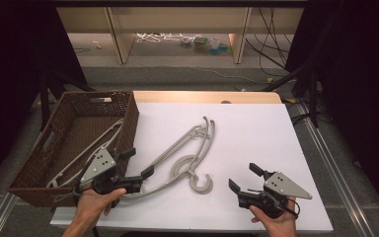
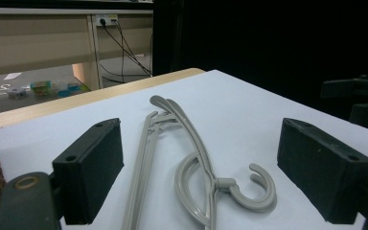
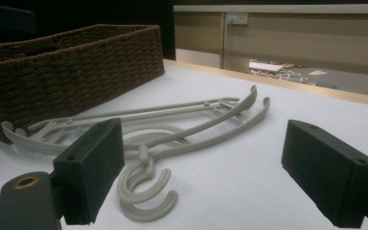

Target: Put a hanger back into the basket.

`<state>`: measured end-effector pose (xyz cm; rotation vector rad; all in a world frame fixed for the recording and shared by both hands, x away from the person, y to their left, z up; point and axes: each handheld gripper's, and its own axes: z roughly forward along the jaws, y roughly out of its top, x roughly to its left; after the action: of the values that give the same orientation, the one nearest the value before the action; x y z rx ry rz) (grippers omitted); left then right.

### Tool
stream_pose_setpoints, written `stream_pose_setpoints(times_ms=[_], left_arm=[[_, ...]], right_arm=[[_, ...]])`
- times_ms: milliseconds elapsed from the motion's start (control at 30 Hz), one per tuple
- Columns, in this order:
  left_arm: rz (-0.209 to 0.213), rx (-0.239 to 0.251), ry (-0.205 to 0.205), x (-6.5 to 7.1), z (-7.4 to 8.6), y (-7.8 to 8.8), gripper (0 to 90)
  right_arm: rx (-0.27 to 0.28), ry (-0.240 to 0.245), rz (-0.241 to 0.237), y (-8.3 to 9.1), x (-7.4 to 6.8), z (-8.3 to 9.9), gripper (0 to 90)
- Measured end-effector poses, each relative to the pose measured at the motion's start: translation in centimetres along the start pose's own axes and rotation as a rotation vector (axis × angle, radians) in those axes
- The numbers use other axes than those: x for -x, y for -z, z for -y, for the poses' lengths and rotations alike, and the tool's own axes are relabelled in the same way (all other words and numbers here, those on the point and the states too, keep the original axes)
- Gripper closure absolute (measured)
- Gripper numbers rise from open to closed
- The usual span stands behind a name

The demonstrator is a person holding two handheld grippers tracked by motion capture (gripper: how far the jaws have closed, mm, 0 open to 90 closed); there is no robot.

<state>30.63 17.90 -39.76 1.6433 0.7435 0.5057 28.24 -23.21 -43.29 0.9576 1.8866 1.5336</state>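
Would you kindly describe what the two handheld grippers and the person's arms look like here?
The left gripper and right gripper are both black, two-jawed tools, each topped by a grey three-cornered plate with small dark holes. Their jaw pads are thick, matte black rectangular blocks with small holes in their top faces. A thin black cable trails from the right gripper. The person's forearms are bare, with no sleeves in view.

This looks like a lab or recording room rigged for data capture, not a home. Ahead of each hand-held gripper (image 1: pixel 140 165), the white worktop (image 1: pixel 256 133) is flanked by dark curtains (image 1: pixel 360 74) and black stand legs (image 1: pixel 296 79). Beyond it, loose cables (image 1: pixel 266 44) run over a grey carpet (image 1: pixel 177 74) under a plain wooden bench (image 1: pixel 123 34), with small clutter (image 1: pixel 207 44) on the floor. A wall socket (image 2: pixel 105 20) with plugged leads shows in the left gripper view.
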Motion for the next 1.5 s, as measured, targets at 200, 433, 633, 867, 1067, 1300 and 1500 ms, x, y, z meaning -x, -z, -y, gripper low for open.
stream_pose_setpoints(times_ms=[200,433,633,867,1067,1300,1500], left_arm=[[0.003,0.002,-0.024,0.7,0.9,-0.7,16.0],[0.002,-0.028,-0.051,1.1,2.6,-1.6,16.0],[0.0,-0.059,-0.041,1.2,3.7,-2.0,16.1],[-0.002,-0.08,-0.054,1.7,4.5,-2.4,16.1],[0.015,-0.107,-0.049,1.9,4.8,-2.9,16.0],[0.062,-0.177,-0.085,2.5,5.1,-3.9,16.1],[0.061,-0.291,-0.147,2.7,4.9,-5.2,19.8]], right_arm=[[-0.005,-0.001,0.008,0.3,0.0,-0.1,15.6],[0.015,-0.008,-0.009,0.2,-0.1,-0.1,15.6],[-0.005,0.001,-0.009,0.3,-0.2,-0.1,15.6],[0.013,-0.007,0.0,0.3,-0.2,0.0,15.6],[0.006,-0.001,0.004,0.3,-0.3,0.0,15.6],[-0.008,0.003,0.004,0.1,-0.3,0.1,15.6],[-0.027,0.013,0.003,-0.1,-0.5,0.1,15.7]])
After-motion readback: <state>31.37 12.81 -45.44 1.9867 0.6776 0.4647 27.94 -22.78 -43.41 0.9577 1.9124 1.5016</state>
